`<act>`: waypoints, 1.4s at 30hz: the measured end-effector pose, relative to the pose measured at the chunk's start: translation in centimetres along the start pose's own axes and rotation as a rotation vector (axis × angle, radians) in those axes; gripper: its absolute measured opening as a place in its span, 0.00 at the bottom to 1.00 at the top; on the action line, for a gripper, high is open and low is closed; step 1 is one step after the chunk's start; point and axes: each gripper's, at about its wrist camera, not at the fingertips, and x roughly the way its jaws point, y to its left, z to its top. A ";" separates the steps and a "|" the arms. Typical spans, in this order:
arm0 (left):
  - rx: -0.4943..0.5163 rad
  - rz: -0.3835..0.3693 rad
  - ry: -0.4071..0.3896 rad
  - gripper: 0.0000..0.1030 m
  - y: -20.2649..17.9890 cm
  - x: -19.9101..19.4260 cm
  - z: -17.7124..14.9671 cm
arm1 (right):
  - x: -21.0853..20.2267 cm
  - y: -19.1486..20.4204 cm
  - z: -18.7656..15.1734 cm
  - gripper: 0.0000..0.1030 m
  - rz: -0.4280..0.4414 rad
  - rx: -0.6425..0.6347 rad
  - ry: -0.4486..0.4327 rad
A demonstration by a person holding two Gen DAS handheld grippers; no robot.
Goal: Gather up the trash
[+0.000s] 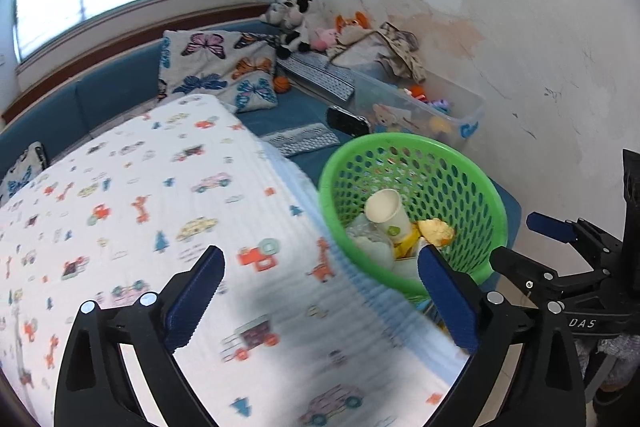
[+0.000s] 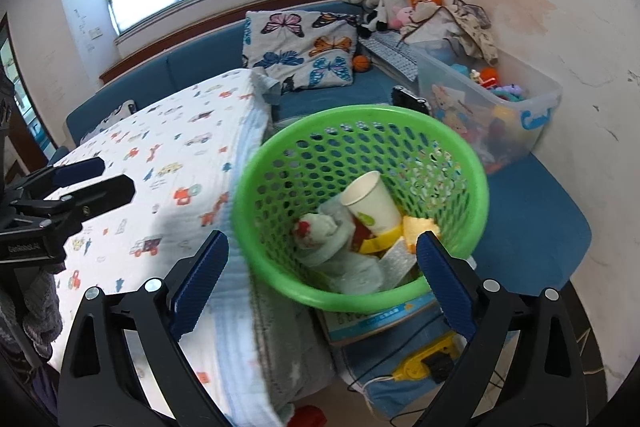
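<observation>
A green perforated basket [image 1: 412, 147] [image 2: 360, 115] stands beside the bed. It holds a white paper cup [image 1: 386, 211] [image 2: 370, 201], a yellow crumpled piece [image 1: 436, 231], pale wads of tissue or plastic [image 2: 320, 239] and other scraps. My left gripper [image 1: 320, 259] hangs open over the bed's printed blanket, just left of the basket, with nothing between its pads. It shows at the left edge of the right wrist view [image 2: 108, 179]. My right gripper [image 2: 322, 243] is open above the basket's near rim and holds nothing. It appears at the right of the left wrist view [image 1: 524, 243].
The bed [image 1: 140, 207] carries a white blanket printed with cars. Behind it are a butterfly pillow [image 2: 300, 47], blue cushions [image 2: 532, 211], stuffed toys [image 2: 380, 3] and a clear bin of toys [image 2: 492, 99]. Below the basket lie a box, a yellow device with cables [image 2: 424, 363] and a red item [image 2: 308, 417].
</observation>
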 end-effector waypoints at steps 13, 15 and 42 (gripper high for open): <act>-0.081 0.106 -0.043 0.93 5.0 -4.6 -3.3 | -0.5 4.9 -0.6 0.93 0.053 -0.050 -0.006; -0.096 0.113 -0.048 0.93 5.7 -5.2 -3.7 | -0.6 5.7 -0.7 0.93 0.061 -0.059 -0.006; -0.180 0.306 -0.145 0.93 11.1 -11.9 -10.2 | -1.5 13.5 -2.4 0.96 0.063 -0.227 -0.060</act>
